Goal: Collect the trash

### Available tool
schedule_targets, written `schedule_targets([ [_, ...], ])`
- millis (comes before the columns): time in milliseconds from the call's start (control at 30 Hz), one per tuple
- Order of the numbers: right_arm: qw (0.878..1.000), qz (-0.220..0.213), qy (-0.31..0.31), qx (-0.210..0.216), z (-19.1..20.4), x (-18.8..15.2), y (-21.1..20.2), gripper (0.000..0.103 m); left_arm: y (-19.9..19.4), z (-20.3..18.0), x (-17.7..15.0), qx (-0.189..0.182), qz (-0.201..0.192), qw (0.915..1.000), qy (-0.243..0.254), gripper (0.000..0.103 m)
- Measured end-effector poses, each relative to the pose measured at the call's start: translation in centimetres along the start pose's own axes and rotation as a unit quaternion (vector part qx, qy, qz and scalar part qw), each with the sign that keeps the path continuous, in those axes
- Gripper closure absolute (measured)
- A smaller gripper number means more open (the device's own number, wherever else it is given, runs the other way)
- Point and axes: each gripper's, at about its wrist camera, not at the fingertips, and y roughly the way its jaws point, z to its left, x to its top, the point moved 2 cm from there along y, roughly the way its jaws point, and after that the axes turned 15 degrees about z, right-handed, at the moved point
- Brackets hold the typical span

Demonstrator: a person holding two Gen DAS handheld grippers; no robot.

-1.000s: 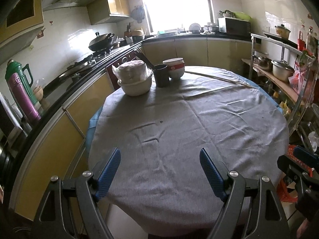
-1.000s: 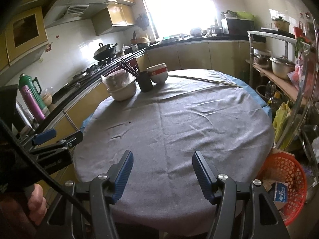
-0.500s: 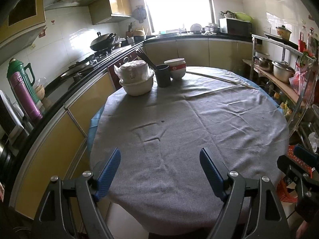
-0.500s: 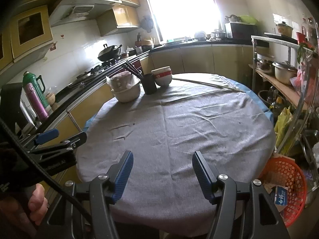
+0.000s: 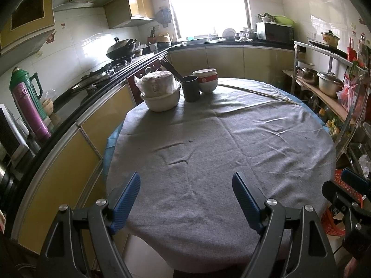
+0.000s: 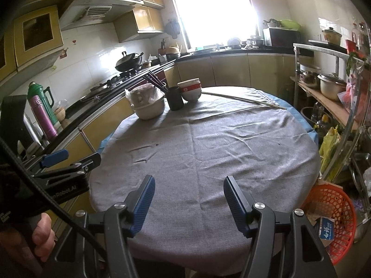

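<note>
Sitting beside the table [image 6: 231, 143], orange mesh trash basket [image 6: 336, 210] holds cartons; both claws gape empty

Wide-open left hand-held gripper [image 5: 186, 193] above grey-clothed table [image 5: 231, 139]

On the table [image 5: 231, 143]: bowls [image 5: 205, 80], a dark cup [image 5: 190, 88], a wrapped bowl [image 5: 160, 92]; thermoses [image 5: 29, 106] on the counter.

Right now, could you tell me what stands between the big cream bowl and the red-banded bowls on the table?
A dark cup holding chopsticks stands between them, clearest in the left wrist view.
</note>
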Motion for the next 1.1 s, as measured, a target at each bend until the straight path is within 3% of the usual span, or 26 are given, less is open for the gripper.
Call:
schedule_targets([
  [1100, 1.000, -0.014, 0.005, -0.005, -0.21, 0.16, -0.78, 0.038, -0.21, -0.17, -0.26, 0.010, 0.002, 0.9999, 0.001, 0.021],
])
